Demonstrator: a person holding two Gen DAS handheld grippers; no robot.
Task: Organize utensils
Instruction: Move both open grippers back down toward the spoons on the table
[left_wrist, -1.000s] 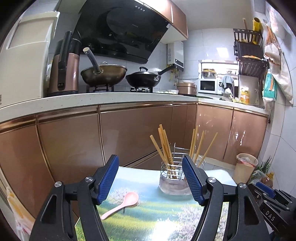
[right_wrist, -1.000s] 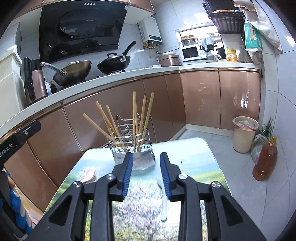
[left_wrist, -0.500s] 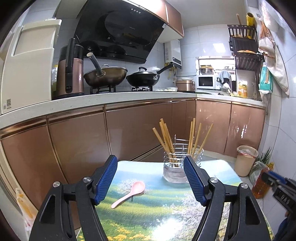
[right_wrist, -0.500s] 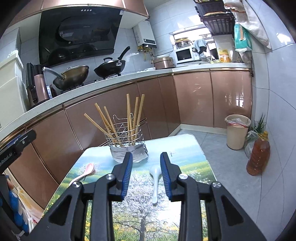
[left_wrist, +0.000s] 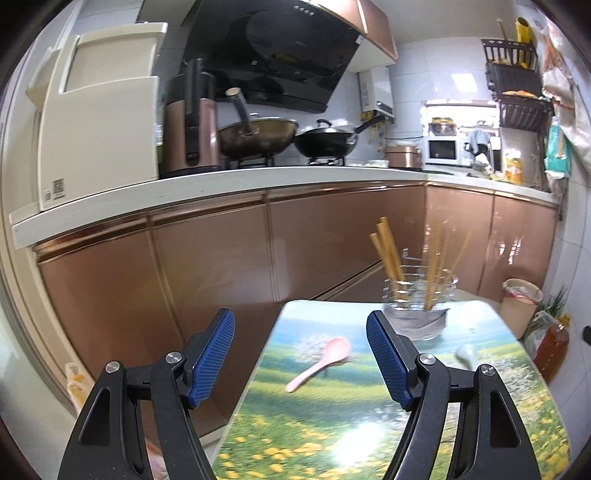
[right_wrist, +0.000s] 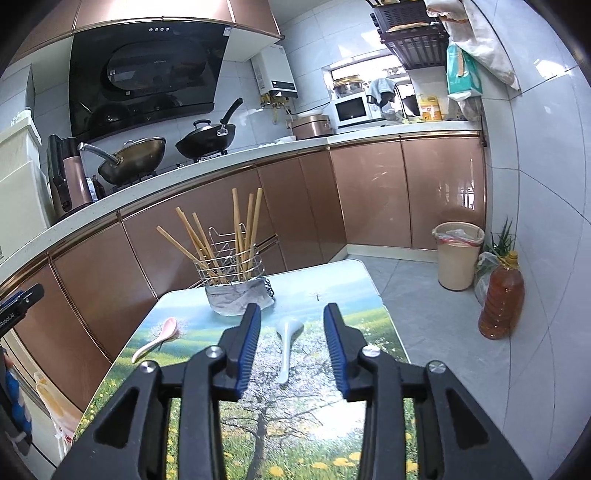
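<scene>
Both grippers spread and empty: right gripper (right_wrist: 291, 332) lined up over the white ceramic spoon (right_wrist: 286, 345) lying flat on the landscape-print table (right_wrist: 354, 280), likely bound for the wire chopstick holder (right_wrist: 232, 267); left gripper (left_wrist: 300, 354) faces the pink spoon (left_wrist: 321, 362).
</scene>
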